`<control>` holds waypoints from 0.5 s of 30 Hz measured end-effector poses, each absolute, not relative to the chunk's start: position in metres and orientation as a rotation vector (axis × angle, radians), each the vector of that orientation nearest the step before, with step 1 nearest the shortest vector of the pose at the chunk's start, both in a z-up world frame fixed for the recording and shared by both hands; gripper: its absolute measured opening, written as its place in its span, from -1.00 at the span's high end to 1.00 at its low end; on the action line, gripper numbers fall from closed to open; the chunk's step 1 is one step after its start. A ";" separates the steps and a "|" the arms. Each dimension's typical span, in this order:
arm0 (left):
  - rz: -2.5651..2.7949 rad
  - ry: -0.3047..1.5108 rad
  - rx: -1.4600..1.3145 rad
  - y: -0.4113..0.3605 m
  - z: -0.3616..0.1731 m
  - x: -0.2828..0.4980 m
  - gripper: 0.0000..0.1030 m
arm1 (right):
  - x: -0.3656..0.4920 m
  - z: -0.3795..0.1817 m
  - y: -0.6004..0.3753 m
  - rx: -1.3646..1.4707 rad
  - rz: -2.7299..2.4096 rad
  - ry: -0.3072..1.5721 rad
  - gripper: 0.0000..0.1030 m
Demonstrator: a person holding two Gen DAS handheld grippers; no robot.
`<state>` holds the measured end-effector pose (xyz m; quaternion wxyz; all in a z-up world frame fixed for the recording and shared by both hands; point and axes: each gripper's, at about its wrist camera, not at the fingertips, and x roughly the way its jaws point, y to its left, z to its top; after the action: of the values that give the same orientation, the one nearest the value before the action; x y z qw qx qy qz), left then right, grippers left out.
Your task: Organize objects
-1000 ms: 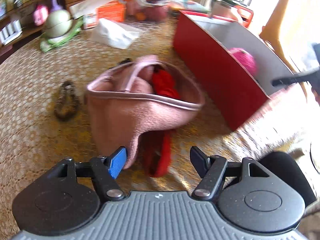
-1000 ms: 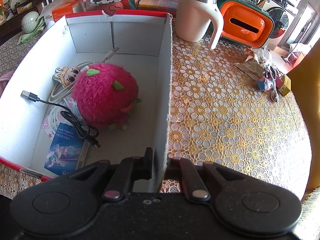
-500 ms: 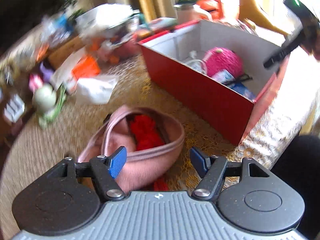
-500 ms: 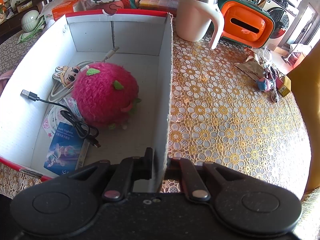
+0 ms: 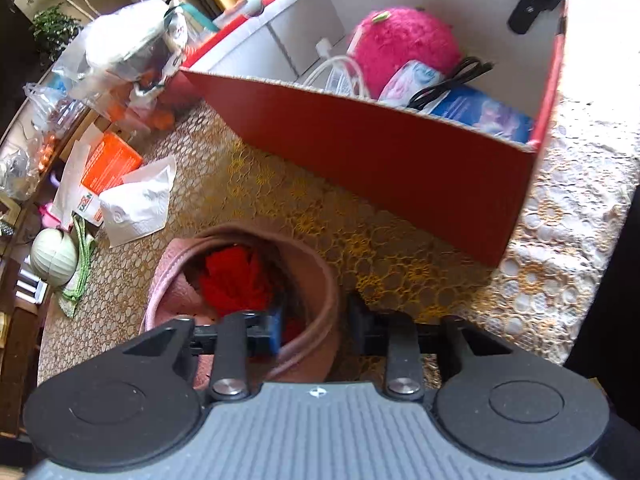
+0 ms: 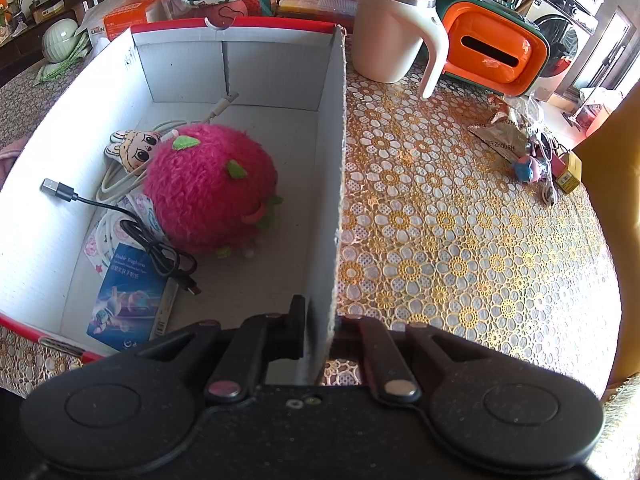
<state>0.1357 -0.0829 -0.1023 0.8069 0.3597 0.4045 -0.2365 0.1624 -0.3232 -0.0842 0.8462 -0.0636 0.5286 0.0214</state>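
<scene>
The left claw (image 5: 316,330) has just closed on the rim of the soft pink fleece hat (image 5: 320,280) lying on the surface beside the red cardboard box (image 5: 372,148), nearer now than before. The right claw (image 6: 320,332) stays clamped on the box's wall.

Bright daylight from right, glare on tablecloth (image 5: 592,128); fisheye bending, blurred edges.

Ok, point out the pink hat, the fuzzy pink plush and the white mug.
pink hat (image 5: 320,280), left wrist view, on its rim.
fuzzy pink plush (image 6: 208,192), right wrist view, mid-body.
white mug (image 6: 384,40), right wrist view, on its side wall.
</scene>
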 end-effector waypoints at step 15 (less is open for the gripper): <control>-0.338 0.737 0.213 0.033 0.006 0.153 0.90 | 0.161 -0.085 -0.324 -0.137 0.045 1.114 0.86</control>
<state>0.1534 0.0326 0.0061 0.9135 0.1035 0.3576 -0.1639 0.1610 -0.3244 -0.0845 0.8463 -0.0649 0.5283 0.0215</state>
